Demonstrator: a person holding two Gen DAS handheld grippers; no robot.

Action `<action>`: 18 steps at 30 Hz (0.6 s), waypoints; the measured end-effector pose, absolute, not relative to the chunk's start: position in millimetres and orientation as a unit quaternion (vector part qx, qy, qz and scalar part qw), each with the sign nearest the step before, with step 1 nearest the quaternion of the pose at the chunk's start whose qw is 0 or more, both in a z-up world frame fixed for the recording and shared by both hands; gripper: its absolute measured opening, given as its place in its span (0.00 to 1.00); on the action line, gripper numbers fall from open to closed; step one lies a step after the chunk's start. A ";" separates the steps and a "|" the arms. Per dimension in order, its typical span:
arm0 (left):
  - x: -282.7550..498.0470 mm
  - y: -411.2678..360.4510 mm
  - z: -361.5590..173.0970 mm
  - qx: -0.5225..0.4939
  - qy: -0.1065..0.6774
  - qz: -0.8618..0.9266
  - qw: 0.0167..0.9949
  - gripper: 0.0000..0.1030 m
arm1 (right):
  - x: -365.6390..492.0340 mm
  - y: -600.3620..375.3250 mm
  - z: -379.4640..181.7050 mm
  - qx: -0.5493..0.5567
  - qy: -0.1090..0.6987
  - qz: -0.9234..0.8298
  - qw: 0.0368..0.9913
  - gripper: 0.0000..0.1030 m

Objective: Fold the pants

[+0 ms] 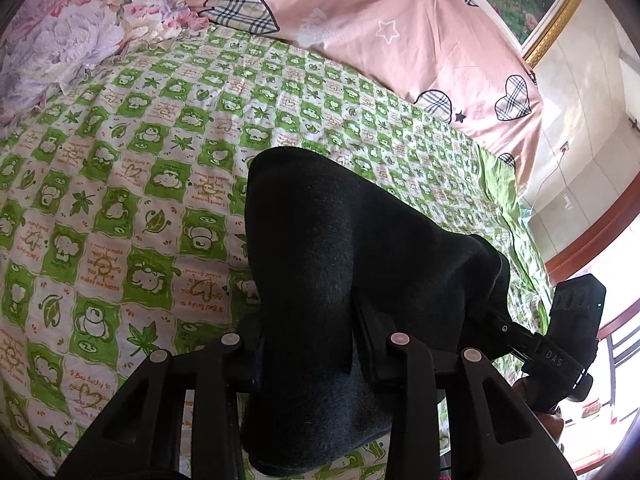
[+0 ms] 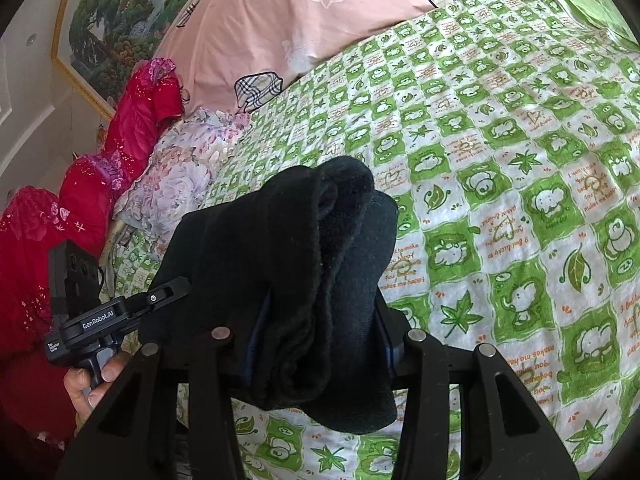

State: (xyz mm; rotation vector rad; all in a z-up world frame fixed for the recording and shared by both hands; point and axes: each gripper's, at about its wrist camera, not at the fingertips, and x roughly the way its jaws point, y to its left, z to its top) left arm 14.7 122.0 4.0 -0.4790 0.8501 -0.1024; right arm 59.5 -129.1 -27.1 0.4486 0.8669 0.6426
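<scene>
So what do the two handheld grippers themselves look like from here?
Both are matte black plastic with ribbed, cut-out linkage arms and round silver pivot pins. The left gripper reads "GenRobot.AI" in white on its body; the right gripper shows white "DAS" lettering. No cables or sleeves are visible.

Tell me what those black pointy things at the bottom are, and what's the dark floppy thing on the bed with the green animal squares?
Those black bars are the fingers of two grabbing tools. A person holds one in each hand, and each tool carries a camera looking forward along its fingers, so both pictures are taken from the tools themselves. One picture is from the left gripper, the other from the right gripper. The floppy dark thing is a pair of pants, bunched between both pairs of fingers and lifted above the green checked sheet. In the right-hand picture you can also see the person's hand gripping the other tool's handle. Behind lie a pink quilt and a flowery pillow.
</scene>
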 end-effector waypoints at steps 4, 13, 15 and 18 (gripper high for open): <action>11.5 130.4 11.4 -0.227 0.399 -0.040 0.888 0.34 | 66.4 -119.0 -22.7 0.203 0.408 0.311 0.834 0.45; 22.6 153.6 23.4 -0.226 0.381 -0.008 0.896 0.34 | 94.0 -88.2 -8.5 0.183 0.400 0.331 0.835 0.45; 26.9 158.3 26.4 -0.223 0.378 0.002 0.898 0.34 | 100.4 -81.8 -5.9 0.179 0.400 0.335 0.834 0.45; 31.8 165.5 29.4 -0.219 0.375 0.018 0.901 0.34 | 112.0 -70.4 -3.0 0.173 0.401 0.341 0.833 0.45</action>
